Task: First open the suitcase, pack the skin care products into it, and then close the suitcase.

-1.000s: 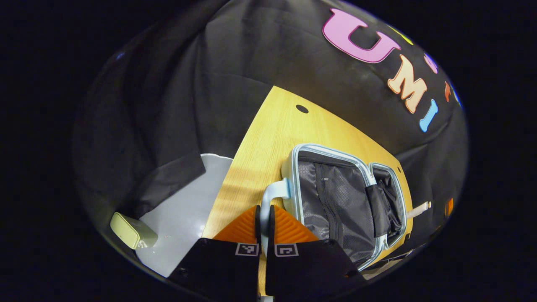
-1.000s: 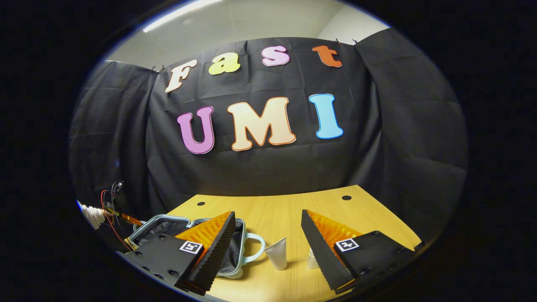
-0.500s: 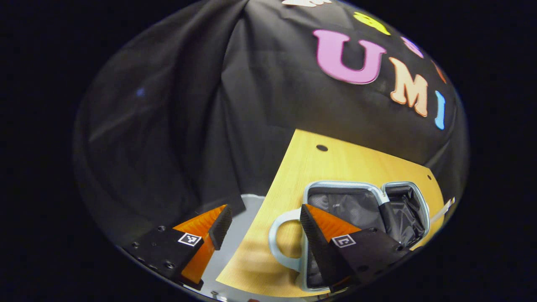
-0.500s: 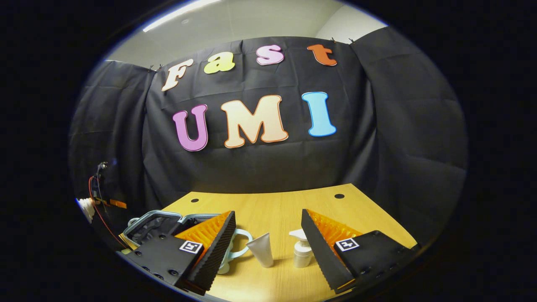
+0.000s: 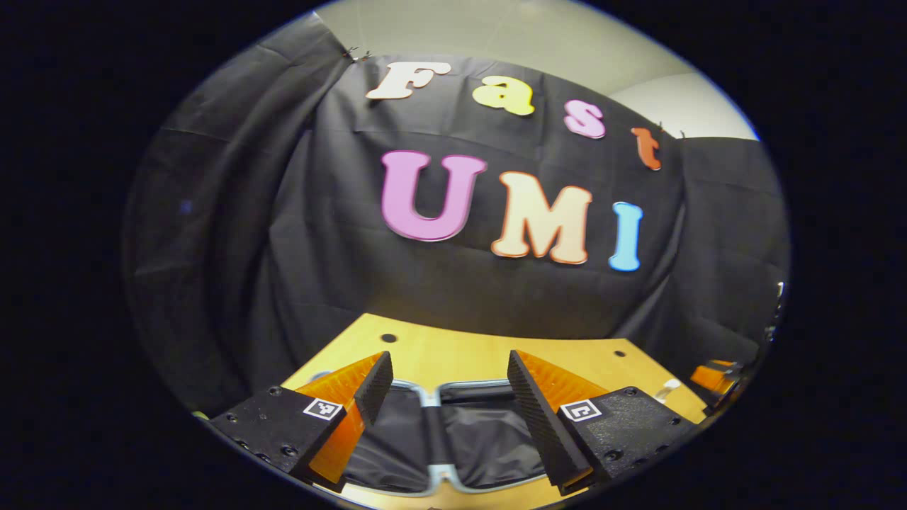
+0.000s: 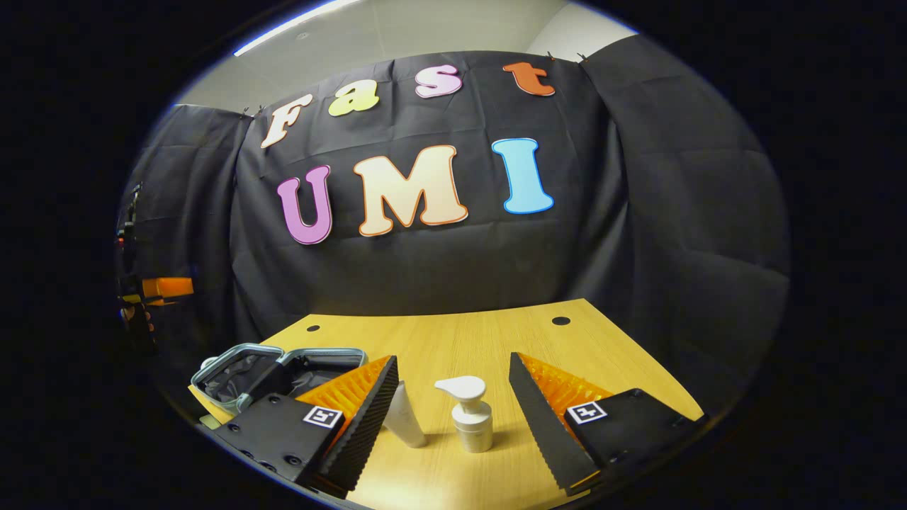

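Fingers: left gripper point(image 5: 445, 386) has let go of the handle — spread wide, empty, over the open suitcase point(image 5: 453, 432).
Right gripper point(image 6: 453, 397): wide apart, empty, now framing the pump bottle point(image 6: 470, 422); tube point(image 6: 405, 423) beside it on the table point(image 6: 439, 340).
Meaning: opening done — packing likely next.

My pale-blue hard-shell suitcase point(image 6: 280, 368) lies open (dark lining showing); beside it stand a white pump bottle point(image 6: 470, 414) and white tube point(image 6: 405, 418).

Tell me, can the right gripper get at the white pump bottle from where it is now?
Probably yes. The right gripper is open, and the white pump bottle stands upright on the wooden table straight ahead between its fingers. The white tube beside its left finger stands close and might get nudged.
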Available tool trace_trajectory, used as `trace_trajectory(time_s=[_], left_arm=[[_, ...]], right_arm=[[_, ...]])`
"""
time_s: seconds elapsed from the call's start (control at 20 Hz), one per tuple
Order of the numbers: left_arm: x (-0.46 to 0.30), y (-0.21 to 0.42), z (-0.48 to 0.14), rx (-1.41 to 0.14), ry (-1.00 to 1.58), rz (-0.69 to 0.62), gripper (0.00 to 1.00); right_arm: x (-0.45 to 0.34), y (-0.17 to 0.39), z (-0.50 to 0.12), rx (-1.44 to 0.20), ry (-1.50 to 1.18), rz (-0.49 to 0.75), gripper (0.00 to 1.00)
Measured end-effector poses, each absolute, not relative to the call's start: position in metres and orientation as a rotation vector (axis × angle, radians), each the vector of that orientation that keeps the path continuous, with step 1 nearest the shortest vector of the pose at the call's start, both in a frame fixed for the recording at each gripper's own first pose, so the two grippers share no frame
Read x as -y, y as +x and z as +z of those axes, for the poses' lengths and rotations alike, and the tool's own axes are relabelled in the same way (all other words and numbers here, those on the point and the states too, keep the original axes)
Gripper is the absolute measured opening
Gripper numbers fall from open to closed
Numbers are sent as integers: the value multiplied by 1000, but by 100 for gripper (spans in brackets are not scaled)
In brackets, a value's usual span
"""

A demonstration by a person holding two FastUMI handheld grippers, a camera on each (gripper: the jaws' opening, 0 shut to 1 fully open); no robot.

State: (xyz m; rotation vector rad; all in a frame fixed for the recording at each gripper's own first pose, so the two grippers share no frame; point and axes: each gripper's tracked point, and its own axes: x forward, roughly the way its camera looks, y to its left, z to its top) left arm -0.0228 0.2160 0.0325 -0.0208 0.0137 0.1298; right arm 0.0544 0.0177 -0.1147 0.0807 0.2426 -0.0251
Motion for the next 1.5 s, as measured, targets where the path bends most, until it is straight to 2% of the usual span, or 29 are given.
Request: trace_trajectory(time_s=[0.25, 0.5, 0.7, 0.8, 1.15, 1.25, 1.45, 1.5], left_arm=[[-77, 12, -18, -72, -39, -83, 95], [4, 42, -88, -179, -98, -191, 96], [31, 63, -137, -271, -128, -222, 94], [44, 72, -156, -302, -141, -231, 96], [60, 89, -211, -394, -117, -234, 93], [64, 91, -220, -416, -117, -236, 87], [66, 99, -228, -425, -126, -228, 40], [67, 100, -228, -425, -133, -228, 37]], right_arm=[[-12, 64, -150, -289, 54, 52, 99], [-14, 73, -190, -346, 23, 113, 99], [-13, 83, -223, -393, 42, 116, 99], [-10, 86, -236, -408, 45, 110, 99], [-9, 94, -259, -441, 41, 118, 99], [-9, 94, -263, -451, 36, 124, 99], [-9, 96, -266, -460, 27, 132, 99], [-9, 96, -268, -462, 26, 134, 99]])
